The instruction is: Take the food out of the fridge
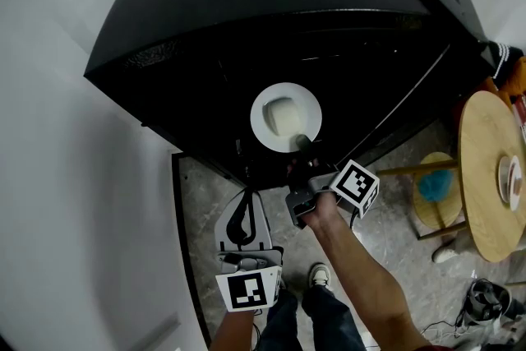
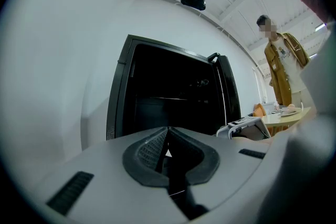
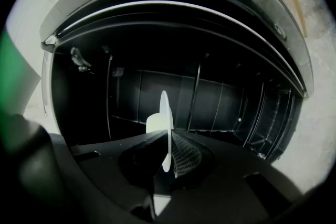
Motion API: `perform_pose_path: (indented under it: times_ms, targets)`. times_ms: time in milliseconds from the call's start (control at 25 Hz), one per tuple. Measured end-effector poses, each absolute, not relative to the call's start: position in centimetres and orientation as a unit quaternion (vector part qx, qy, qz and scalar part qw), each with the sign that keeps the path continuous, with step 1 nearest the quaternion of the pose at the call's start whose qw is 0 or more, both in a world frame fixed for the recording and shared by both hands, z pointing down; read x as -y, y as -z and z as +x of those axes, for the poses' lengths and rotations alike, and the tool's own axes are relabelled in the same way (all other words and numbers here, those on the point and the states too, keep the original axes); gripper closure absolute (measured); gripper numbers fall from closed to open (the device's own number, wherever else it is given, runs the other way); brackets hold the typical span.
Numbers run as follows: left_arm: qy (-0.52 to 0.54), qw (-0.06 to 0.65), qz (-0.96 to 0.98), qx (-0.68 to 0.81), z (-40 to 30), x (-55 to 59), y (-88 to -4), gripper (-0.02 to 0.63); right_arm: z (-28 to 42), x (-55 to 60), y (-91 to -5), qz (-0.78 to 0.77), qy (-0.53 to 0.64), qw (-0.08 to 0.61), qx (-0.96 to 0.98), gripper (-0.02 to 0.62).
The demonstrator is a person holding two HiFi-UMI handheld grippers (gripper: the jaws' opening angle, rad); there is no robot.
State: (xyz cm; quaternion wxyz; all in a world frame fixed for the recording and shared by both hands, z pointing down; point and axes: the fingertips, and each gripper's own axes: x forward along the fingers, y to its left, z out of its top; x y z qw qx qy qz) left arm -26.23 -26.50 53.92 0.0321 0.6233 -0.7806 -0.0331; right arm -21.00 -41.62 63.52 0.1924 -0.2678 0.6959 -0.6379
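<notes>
Two jaws of my right gripper (image 1: pixel 302 145) pinch the near rim of a round white plate (image 1: pixel 265 104) of pale food (image 1: pixel 285 117) at the mouth of the black fridge (image 1: pixel 246 4).

The stone floor (image 1: pixel 394 218) carries the black fridge (image 1: pixel 246 4) and a round table (image 1: pixel 481 168).

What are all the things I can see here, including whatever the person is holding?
fridge: one, black, door open, against the white wall
plate: one, white, at the fridge opening
food: one block, pale, on the plate
table: one, wooden, round, at right
dish: one, white, on the table
bystander: one, mustard jacket, by the table
right gripper: one, dark, shut on the plate's rim
left gripper: one, grey, shut and empty, held low
</notes>
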Motion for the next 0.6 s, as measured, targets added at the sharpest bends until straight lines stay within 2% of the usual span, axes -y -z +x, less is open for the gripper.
perform_pose_path:
  times_ms: [600]
  targets:
    - [0.037, 0.017, 0.620, 0.783, -26.5, 25.6, -50.4, 0.593, -19.2, 37.7, -59.7, -0.258, 0.641, 0.200, -0.695, 0.566]
